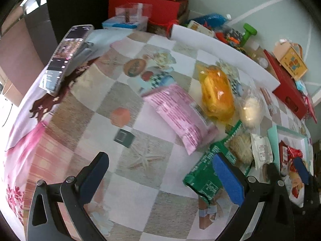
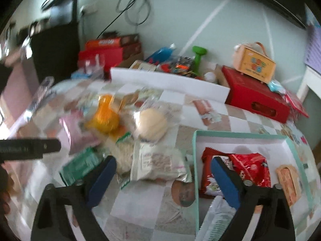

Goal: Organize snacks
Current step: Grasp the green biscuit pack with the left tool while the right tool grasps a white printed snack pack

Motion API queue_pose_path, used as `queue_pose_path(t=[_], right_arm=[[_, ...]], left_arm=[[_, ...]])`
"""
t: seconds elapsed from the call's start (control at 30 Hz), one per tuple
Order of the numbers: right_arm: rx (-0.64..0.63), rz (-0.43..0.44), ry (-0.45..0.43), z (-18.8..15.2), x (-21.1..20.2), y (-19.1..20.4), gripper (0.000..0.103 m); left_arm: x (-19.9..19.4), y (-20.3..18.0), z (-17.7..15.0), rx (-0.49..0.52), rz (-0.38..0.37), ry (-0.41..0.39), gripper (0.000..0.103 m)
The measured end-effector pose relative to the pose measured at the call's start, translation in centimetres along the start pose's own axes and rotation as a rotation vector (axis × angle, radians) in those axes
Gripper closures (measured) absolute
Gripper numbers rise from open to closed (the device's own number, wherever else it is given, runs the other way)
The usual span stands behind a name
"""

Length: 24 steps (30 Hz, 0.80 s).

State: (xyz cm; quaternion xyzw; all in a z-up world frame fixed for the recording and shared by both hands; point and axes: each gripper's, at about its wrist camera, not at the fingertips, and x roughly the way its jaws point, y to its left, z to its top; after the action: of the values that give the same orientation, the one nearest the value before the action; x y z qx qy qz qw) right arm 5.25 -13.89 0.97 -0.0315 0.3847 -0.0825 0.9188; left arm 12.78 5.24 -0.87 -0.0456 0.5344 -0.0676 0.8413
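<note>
Loose snacks lie on the patterned tablecloth: a pink packet [image 1: 178,116], an orange bag [image 1: 217,92], a clear-wrapped round bun [image 1: 250,108], a green packet [image 1: 208,172] and a white packet [image 2: 158,164]. A mint-rimmed tray [image 2: 195,160] holds red packets [image 2: 248,166] and a brown one [image 2: 289,180]. My left gripper [image 1: 160,178] hangs open over bare cloth, its right finger over the green packet. My right gripper [image 2: 164,182] is open above the white packet and the tray's left rim, nothing between its pads. The other gripper shows at the left edge [image 2: 30,148].
A white board [image 1: 220,48] stands along the far side. Behind it are red boxes [image 2: 254,98], a small orange box [image 2: 254,62], a green dumbbell [image 2: 197,58] and a blue bottle [image 1: 212,19]. A phone [image 1: 66,58] lies at the table's left.
</note>
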Motion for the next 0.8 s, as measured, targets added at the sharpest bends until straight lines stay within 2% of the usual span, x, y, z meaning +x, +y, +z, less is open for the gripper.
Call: queue_pose_path(t=[0.1,0.2,0.4,0.53,0.63,0.8], right_arm=[[-0.103,-0.051,0.046,-0.6,0.9,1.0,0.019],[-0.16,-0.105,0.059,-1.1,1.1,1.4,0.02],[-0.182,-0.118,0.084,-1.6,2.5,1.5,0.024],[-0.25,-0.148,0.098,-2.0,3.0,2.3,0.024],[-0.249,-0.159,0.087,-2.1,3.3,2.3,0.025],[-0.225,-0.183,0.063,-1.6,3.9,1.9,0.032]], left_arm=[[0.3,-0.6,-0.3,0.017,0.009,0.007,0.0],[0.4,-1.3,-0.7,0.042,0.0,0.003,0.0],[1.3,-2.1,-1.7,0.086,-0.03,0.022,0.0],[1.9,-2.3,-2.0,0.1,-0.048,0.029,0.0],[2.3,-2.5,-2.1,0.11,-0.066,0.029,0.0],[2.6,-4.0,-2.5,0.165,-0.069,0.036,0.0]])
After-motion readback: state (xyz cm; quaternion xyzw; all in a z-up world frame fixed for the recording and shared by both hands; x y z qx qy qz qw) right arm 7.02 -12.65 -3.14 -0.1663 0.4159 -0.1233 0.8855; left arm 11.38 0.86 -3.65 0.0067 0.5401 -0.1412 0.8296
